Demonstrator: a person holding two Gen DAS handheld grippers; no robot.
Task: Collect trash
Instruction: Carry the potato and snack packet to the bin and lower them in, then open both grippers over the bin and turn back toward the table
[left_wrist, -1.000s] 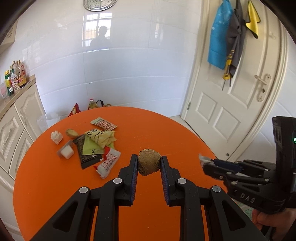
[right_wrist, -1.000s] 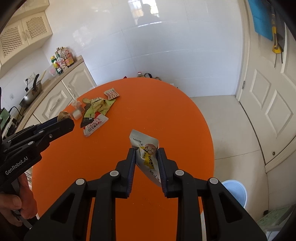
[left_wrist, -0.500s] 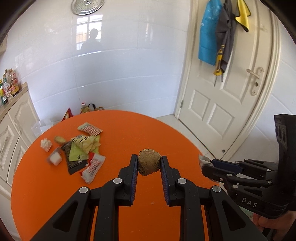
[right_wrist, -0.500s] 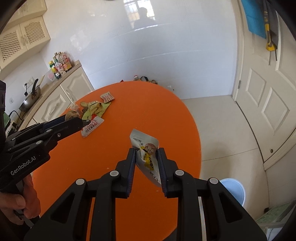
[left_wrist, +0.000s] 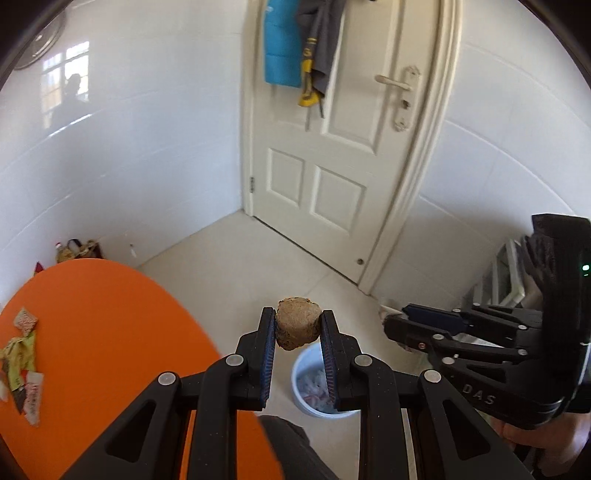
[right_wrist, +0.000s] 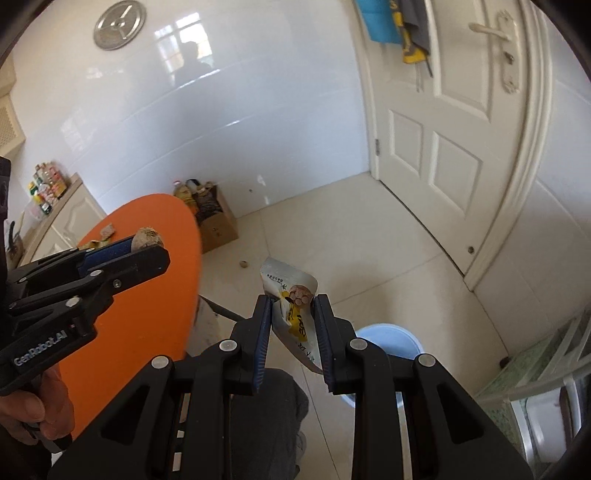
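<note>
My left fingers (left_wrist: 297, 328) grip a rough brown lump (left_wrist: 297, 323); my right fingers (right_wrist: 293, 317) grip a crumpled white-and-yellow wrapper (right_wrist: 291, 302), its lower end hidden.

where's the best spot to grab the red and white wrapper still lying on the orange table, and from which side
Take the red and white wrapper across its narrow width near the middle, coming down from above. It lies flat and long on the orange table, so only its two long edges offer the fingers a pinch. It touches the green wrapper at its upper end, so a grip lower down likely avoids dragging that along.
</note>
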